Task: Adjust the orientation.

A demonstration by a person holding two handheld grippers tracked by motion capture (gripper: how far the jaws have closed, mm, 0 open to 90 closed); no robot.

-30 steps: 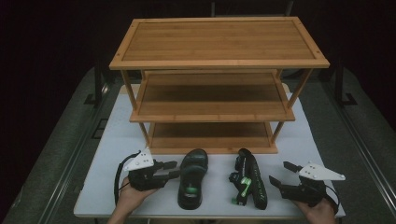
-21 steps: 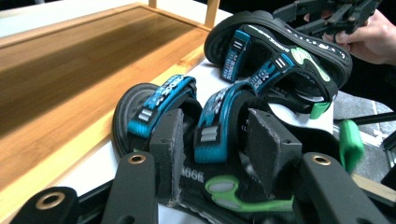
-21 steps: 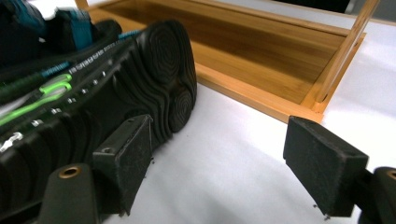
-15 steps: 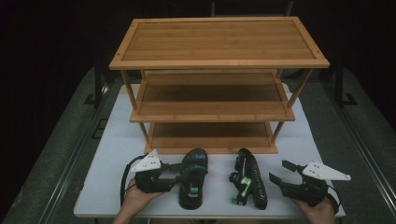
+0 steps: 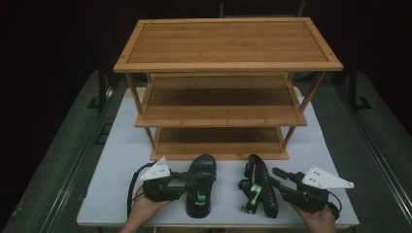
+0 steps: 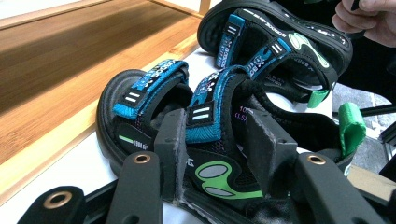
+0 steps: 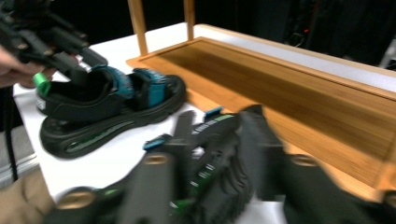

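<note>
Two sandals lie before one three-shelf rack (image 5: pixel 228 46): left tongs (image 6: pixel 217 140) clamp the left sandal (image 5: pixel 200 190), right tongs (image 7: pixel 219 154) have just closed onto the right sandal (image 5: pixel 259 190).

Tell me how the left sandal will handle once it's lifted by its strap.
The left sandal probably hangs toe-down, since the left gripper clamps its soft fabric strap, which looks floppy. Its thick foam-like sole suggests light weight. The ridged sole likely grips the table rather than sliding.

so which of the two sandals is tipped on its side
The right sandal, at the right gripper: it lies on its edge, sole sideways. The left sandal sits flat, straps up.
</note>
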